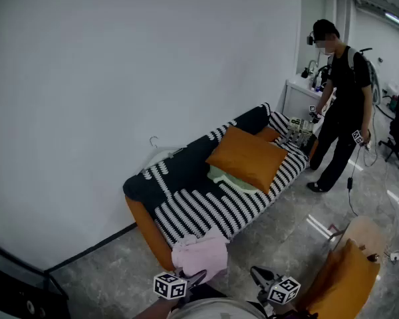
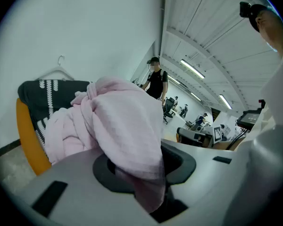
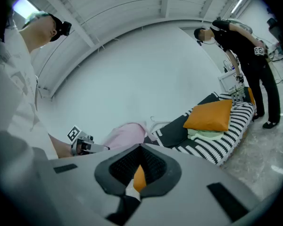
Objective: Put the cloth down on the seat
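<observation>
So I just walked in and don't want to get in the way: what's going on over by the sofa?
A person has a claw in each hand at the near end of the striped sofa. The left claw is clamped on a bunched pink cloth, which it has not yet let go onto the seat. The right claw holds nothing. An orange cushion lies further along the seat, and another person in black stands at the far end.

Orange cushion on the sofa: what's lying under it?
A pale green folded cloth peeks out beneath the square orange fabric cushion, on the black-and-white striped sofa seat. How far it reaches under is hidden.
</observation>
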A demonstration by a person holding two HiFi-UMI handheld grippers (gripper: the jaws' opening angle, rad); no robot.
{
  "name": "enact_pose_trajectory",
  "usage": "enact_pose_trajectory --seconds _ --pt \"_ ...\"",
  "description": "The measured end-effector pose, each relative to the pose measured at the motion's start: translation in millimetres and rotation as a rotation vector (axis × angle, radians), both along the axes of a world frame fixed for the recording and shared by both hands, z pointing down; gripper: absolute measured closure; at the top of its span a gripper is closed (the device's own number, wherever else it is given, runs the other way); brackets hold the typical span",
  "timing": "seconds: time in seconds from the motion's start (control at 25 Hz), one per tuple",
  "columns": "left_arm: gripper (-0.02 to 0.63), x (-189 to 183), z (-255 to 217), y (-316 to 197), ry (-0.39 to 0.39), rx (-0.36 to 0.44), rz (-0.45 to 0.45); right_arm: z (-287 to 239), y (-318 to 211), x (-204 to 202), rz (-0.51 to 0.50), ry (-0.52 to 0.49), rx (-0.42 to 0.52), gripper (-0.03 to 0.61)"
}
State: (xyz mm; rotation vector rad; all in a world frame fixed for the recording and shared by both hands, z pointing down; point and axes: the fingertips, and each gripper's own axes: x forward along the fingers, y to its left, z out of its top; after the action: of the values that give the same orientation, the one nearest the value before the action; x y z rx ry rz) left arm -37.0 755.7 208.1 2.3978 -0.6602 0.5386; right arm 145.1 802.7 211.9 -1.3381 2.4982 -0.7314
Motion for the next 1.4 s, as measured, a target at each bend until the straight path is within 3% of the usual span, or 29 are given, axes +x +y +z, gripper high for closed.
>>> enact_pose_trajectory --seconds 0.36,0.56,0.96,1.4 --pt "0.483 -4.6 -24.8 15.7 0.008 0.053 -0.002 -38.8 -1.2 -16.0 -0.011 0.009 0.070 0.563" --pt "0.483 3.8 -29.7 25.1 0.008 0.081 -0.019 -41.8 2.9 8.4 0.038 -0.092 0.062 0.563" --pt "0.483 17.1 -20.0 41.5 -0.009 0.045 -0.037 -27.1 18.5 17.2 0.003 -0.051 0.016 0.563" --pt "0.483 32.1 -23.0 45.4 -0.045 0.023 0.019 -14.0 39.8 26.7 0.079 -0.074 -0.028 0.563"
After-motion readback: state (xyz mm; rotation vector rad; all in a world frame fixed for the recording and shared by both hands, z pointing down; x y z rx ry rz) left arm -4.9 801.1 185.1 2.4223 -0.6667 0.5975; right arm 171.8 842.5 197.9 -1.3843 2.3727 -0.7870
